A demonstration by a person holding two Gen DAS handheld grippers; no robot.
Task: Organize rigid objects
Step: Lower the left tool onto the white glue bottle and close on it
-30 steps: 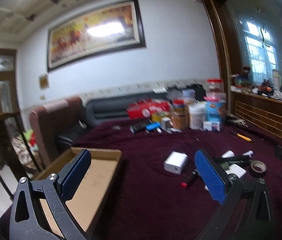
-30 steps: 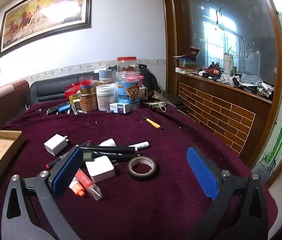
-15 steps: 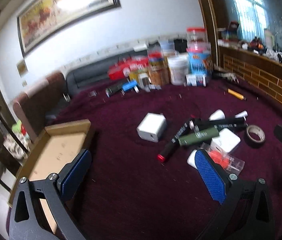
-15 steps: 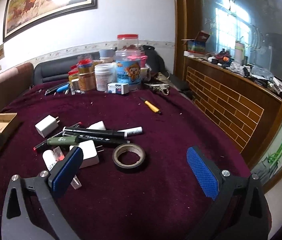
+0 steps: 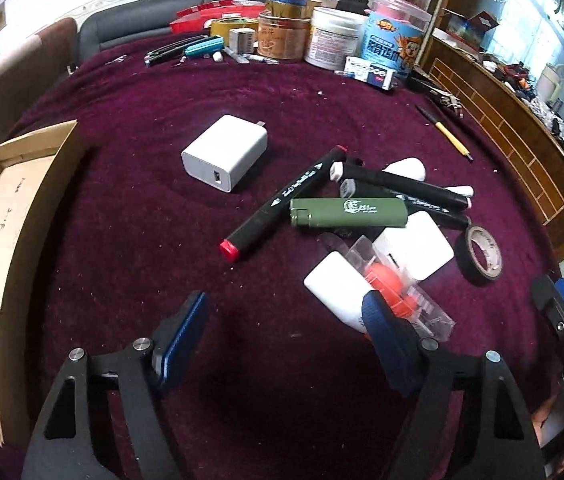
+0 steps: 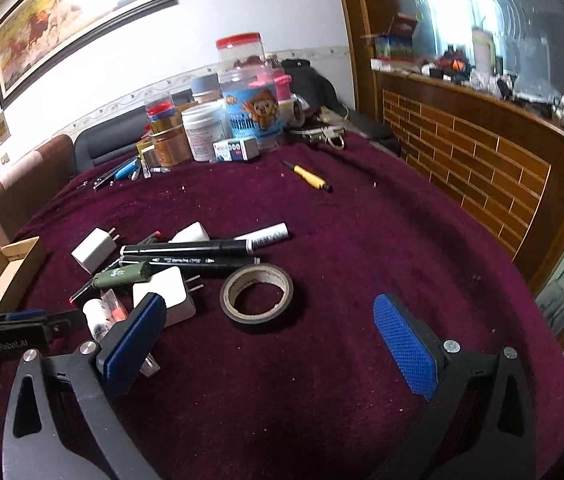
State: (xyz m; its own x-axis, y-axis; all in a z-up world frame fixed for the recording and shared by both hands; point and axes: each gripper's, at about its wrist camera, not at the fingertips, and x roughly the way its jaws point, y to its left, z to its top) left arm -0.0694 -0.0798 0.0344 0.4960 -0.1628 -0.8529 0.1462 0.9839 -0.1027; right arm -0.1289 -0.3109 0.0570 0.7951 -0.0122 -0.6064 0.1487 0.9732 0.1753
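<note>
A pile of small objects lies on the maroon cloth: a white charger [image 5: 225,153], a black marker with a red cap [image 5: 282,202], a green lighter [image 5: 348,213], more black markers [image 5: 402,188], a second white charger [image 5: 418,245], a clear case with an orange part [image 5: 398,280] and a tape roll [image 5: 482,255]. My left gripper [image 5: 282,336] is open, just short of the pile. My right gripper [image 6: 269,344] is open, hovering near the tape roll [image 6: 257,292]. An open cardboard box [image 5: 5,240] sits at the left.
Jars, tins and a small box [image 5: 322,36] crowd the far table edge, with pens [image 5: 185,48] beside them. A yellow-handled tool [image 5: 446,134] lies at the right. A sofa [image 5: 121,32] stands behind, and a wooden counter [image 6: 482,144] runs along the right.
My left gripper has tilted down and moved forward toward the pile; the objects now look larger. My right gripper has moved closer to the tape roll. Both stay open.
</note>
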